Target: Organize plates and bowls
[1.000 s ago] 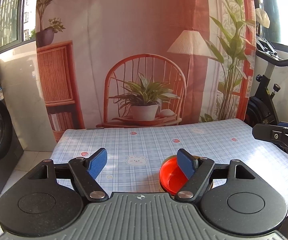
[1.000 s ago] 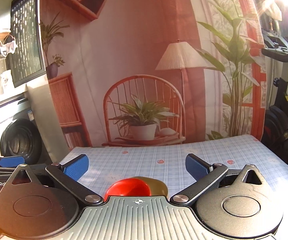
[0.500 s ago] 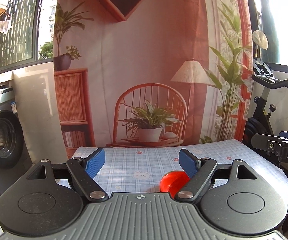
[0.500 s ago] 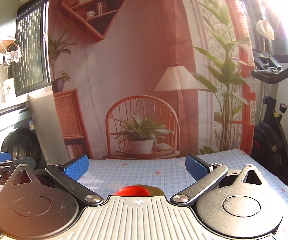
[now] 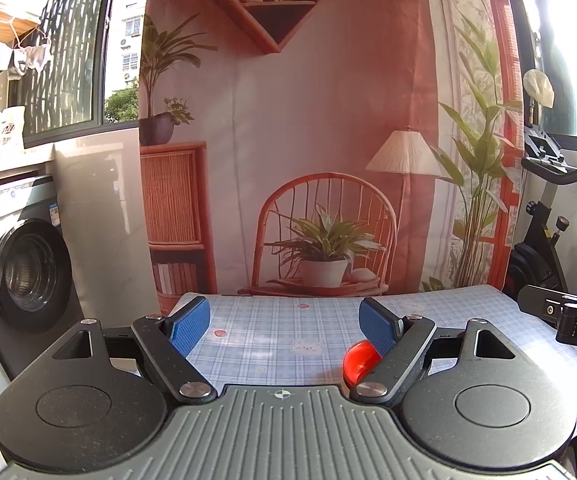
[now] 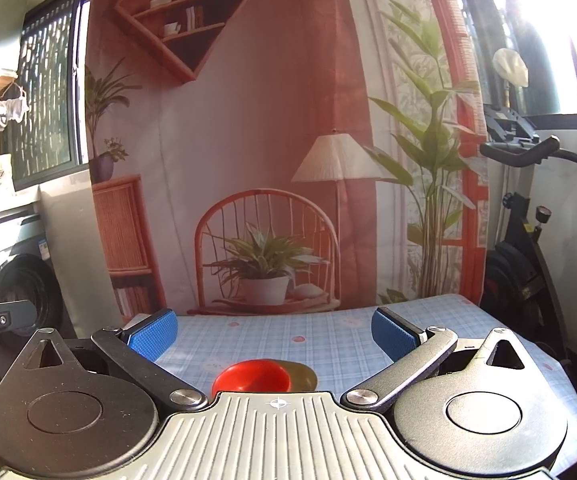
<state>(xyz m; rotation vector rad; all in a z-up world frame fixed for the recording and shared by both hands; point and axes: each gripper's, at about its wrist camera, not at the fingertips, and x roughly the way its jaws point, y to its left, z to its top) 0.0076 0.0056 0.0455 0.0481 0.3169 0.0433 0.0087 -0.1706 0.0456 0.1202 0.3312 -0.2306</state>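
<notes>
Below right claw (image 6: 272,330), between spread fingers: red bowl (image 6: 252,376), untouched.

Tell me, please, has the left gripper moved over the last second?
Yes. The left gripper has tilted upward and drawn back: the printed backdrop chair sits lower in its view, and the red plastic bowl looks smaller, nearer the bottom.

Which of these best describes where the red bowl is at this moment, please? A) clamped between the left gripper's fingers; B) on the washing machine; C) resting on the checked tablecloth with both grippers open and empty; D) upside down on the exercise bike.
C: the red bowl sits on the checked tablecloth, while the left gripper and right gripper are both spread open, holding nothing.
</notes>
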